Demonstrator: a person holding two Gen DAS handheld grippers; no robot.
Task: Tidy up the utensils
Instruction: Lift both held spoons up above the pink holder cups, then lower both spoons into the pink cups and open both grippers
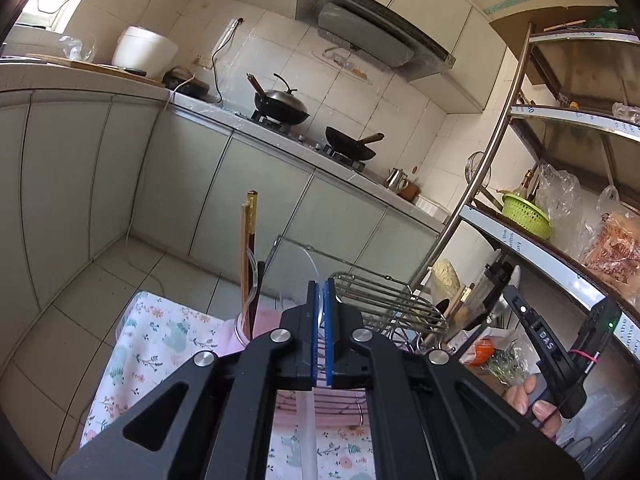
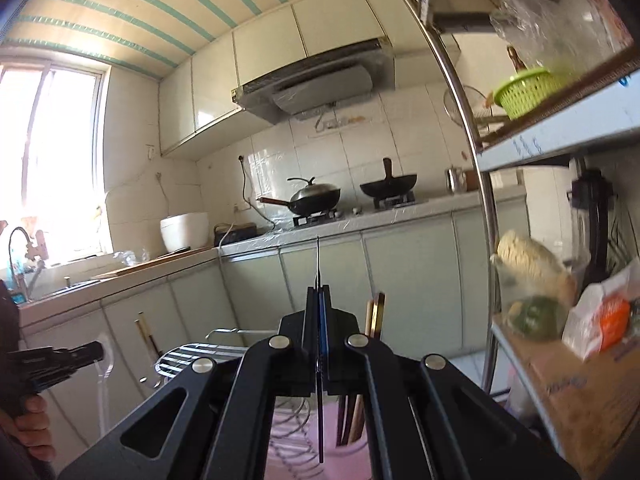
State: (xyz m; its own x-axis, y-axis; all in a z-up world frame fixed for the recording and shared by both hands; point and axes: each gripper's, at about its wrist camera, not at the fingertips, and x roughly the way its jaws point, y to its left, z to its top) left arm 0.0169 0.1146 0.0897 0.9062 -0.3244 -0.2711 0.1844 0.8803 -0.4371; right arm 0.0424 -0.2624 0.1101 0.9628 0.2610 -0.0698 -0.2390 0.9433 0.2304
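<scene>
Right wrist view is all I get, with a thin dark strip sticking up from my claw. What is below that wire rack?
Observer: A floral tablecloth lies below the wire rack.
Operator: How does the other claw hold its spoon?
Observer: The left claw pinches the clear plastic spoon between blue pads, just under the bowl.
Operator: Anything on my own tool?
Observer: A green light glows behind the right claw, which grips the thin dark utensil.

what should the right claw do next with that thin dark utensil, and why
Probably lower the right claw, shut on the thin dark utensil, toward the pink cup beside it, since chopsticks already stand there.
</scene>
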